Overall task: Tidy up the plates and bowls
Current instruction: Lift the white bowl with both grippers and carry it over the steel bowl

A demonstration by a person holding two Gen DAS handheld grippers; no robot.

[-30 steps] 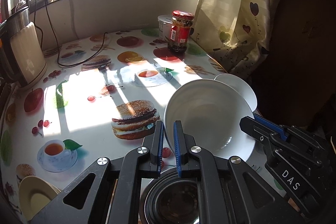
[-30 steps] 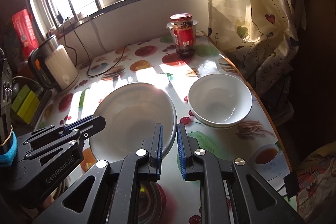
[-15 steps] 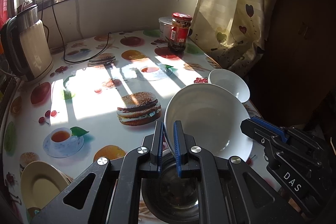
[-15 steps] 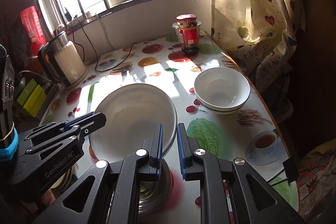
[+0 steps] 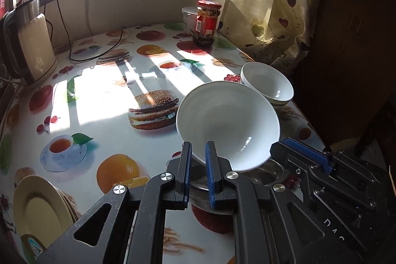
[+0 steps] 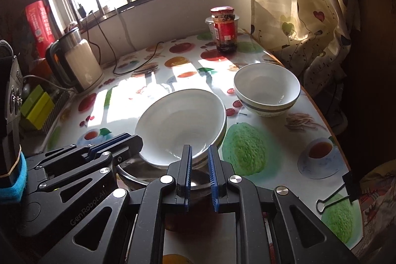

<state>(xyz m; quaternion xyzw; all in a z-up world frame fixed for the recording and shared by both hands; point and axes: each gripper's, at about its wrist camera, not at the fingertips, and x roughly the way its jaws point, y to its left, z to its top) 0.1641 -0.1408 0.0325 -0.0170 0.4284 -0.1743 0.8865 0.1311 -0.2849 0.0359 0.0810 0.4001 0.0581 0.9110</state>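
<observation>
A large white bowl [image 5: 227,123] [image 6: 182,120] is held tilted above a steel bowl [image 5: 269,173] [image 6: 195,181] on the fruit-print table. My left gripper [image 5: 198,155] is shut on its near rim. My right gripper [image 6: 200,157] is shut on the rim too, from the other side. Each gripper shows in the other's view, the right one [image 5: 307,152] and the left one [image 6: 116,142]. A second white bowl [image 5: 268,85] [image 6: 267,88] with a dark band stands near the table's right edge. A stack of cream plates [image 5: 39,209] lies at the near left.
A red-lidded jar [image 5: 206,22] [image 6: 224,29] and a white tub stand at the back. A kettle [image 5: 27,41] [image 6: 78,61] with its cord sits at the left. A curtain [image 6: 302,4] hangs along the right table edge. A binder clip [image 6: 339,192] is near right.
Both grippers have drawn back and upward with the large white bowl, so it looks smaller and farther over the steel bowl. The second white bowl and plates come more fully into view.
</observation>
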